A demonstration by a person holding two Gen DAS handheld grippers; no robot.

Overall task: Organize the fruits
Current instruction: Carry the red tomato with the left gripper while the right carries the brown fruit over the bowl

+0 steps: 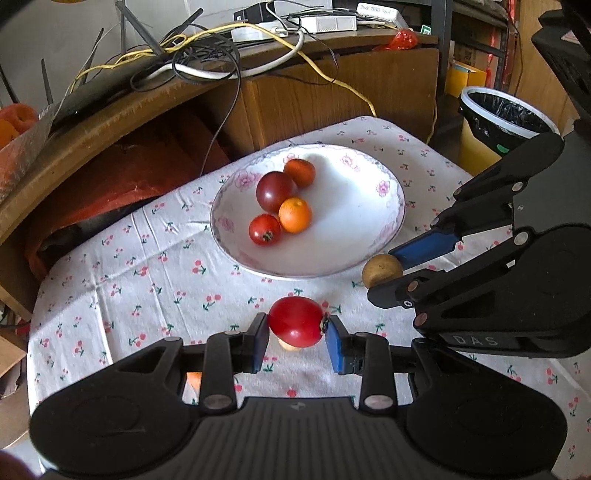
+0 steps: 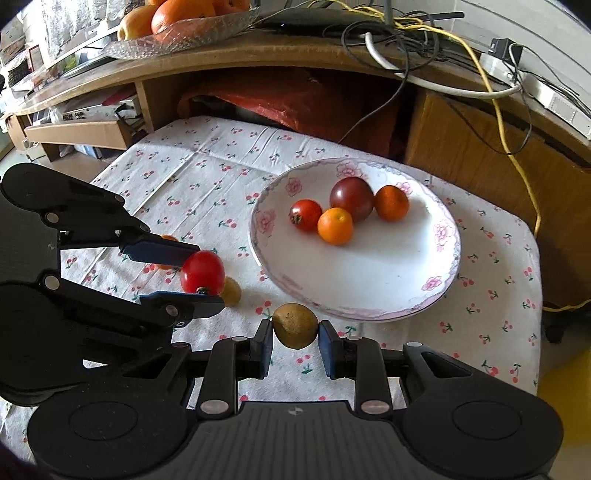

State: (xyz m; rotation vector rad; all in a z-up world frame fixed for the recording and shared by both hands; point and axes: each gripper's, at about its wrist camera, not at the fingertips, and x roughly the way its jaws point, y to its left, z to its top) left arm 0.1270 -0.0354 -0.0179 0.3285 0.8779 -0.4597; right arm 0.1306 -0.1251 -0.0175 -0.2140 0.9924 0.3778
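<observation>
My left gripper (image 1: 297,338) is shut on a red tomato (image 1: 295,325), held just above the cherry-print cloth in front of the plate. It hangs over a small yellowish fruit (image 1: 287,345) lying on the cloth. My right gripper (image 2: 295,339) is shut on a brown-yellow round fruit (image 2: 295,325) beside the near rim of the white flowered plate (image 2: 369,314). On the plate lie a dark tomato (image 2: 351,198), a red tomato (image 2: 305,215) and two small oranges (image 2: 335,226). The right wrist view shows the left gripper (image 2: 207,277) to the left, next to another brown fruit (image 2: 231,291).
A small orange (image 2: 166,240) lies on the cloth behind the left gripper's finger. A wooden desk (image 2: 258,55) with tangled cables and a glass bowl of oranges (image 2: 177,22) overhangs the far side. A bin with a black liner (image 1: 506,110) stands beyond the table's right corner.
</observation>
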